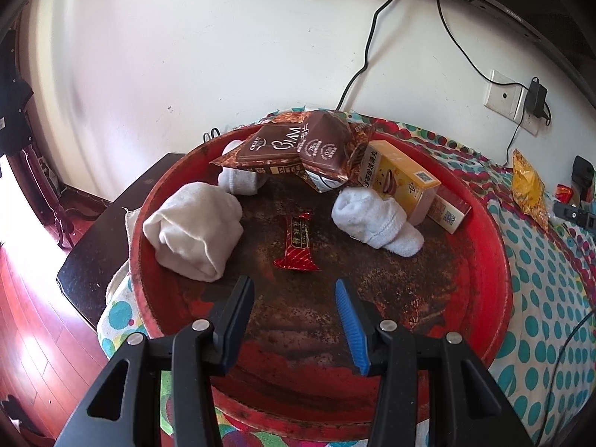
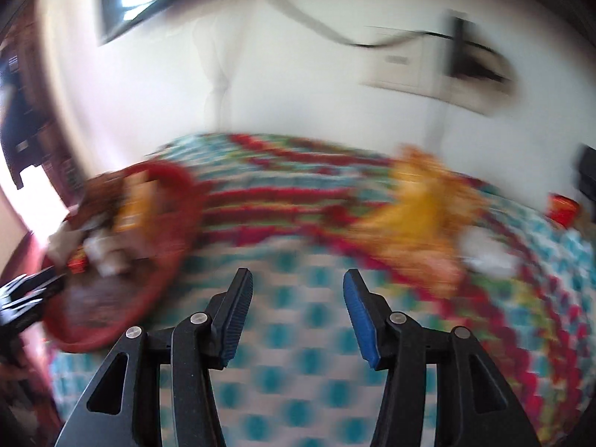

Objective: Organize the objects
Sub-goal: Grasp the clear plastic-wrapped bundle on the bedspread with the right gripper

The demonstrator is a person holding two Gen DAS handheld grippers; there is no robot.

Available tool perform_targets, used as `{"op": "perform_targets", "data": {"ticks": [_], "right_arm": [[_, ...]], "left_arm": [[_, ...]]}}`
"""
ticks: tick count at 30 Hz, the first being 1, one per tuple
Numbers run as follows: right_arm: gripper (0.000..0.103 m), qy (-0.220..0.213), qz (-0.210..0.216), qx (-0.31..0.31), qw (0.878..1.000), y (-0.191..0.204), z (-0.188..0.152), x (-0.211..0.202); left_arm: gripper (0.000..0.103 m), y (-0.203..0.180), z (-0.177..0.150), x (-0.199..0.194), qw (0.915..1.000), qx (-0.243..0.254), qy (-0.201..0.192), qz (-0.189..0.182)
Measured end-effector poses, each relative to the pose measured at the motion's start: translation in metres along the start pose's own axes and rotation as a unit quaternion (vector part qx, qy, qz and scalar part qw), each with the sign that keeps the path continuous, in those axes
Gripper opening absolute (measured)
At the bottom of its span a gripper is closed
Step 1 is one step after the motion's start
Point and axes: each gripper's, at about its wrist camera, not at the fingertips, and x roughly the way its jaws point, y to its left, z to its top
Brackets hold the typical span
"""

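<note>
1. Left gripper (image 1: 294, 285) hung over the near part of a round red tray (image 1: 495, 246); jaws spread, nothing between them.
2. The tray's floor was worn dark and rusty. It sat on a polka-dot cloth (image 1: 551, 290) covering the table.
3. Centre of the tray: a small red candy bar (image 1: 298, 242) lying flat, apart from the other items and just ahead of the left fingertips.
4. Left side of the tray: a rolled cream towel (image 1: 193, 231) against the rim.
5. Right of centre: a rolled white sock (image 1: 372, 219), touching a yellow box (image 1: 402, 178); a second box (image 1: 450, 208), red and cream, lay just behind the yellow one.
6. Far edge: two brown snack packets (image 1: 294, 149) stacked, resting partly on another white roll (image 1: 242, 182).
7. Off the tray, on the cloth near the wall: a yellow snack bag (image 1: 529, 186), well apart from the tray.
8. Right gripper (image 2: 298, 283) was above bare cloth; jaws parted and empty. That view was badly smeared by motion.
9. In the right wrist view the tray sat at the left edge and the yellow bag at the upper right; the gripper was between them, touching neither.
</note>
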Motion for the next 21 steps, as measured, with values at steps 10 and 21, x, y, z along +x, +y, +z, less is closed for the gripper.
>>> {"op": "perform_targets", "data": {"ticks": [10,21], "right_arm": [[0.050,0.019,-0.088,0.022,0.996,-0.111,0.003,0.028],[0.050,0.039,-0.066,-0.024,0.997,-0.123,0.012,0.073]], "left_arm": [[0.047,-0.014,-0.001,-0.006,0.9995,0.019,-0.023,-0.007],[0.047,-0.056,-0.004,-0.015,0.9931,0.098,-0.041,-0.050]]}}
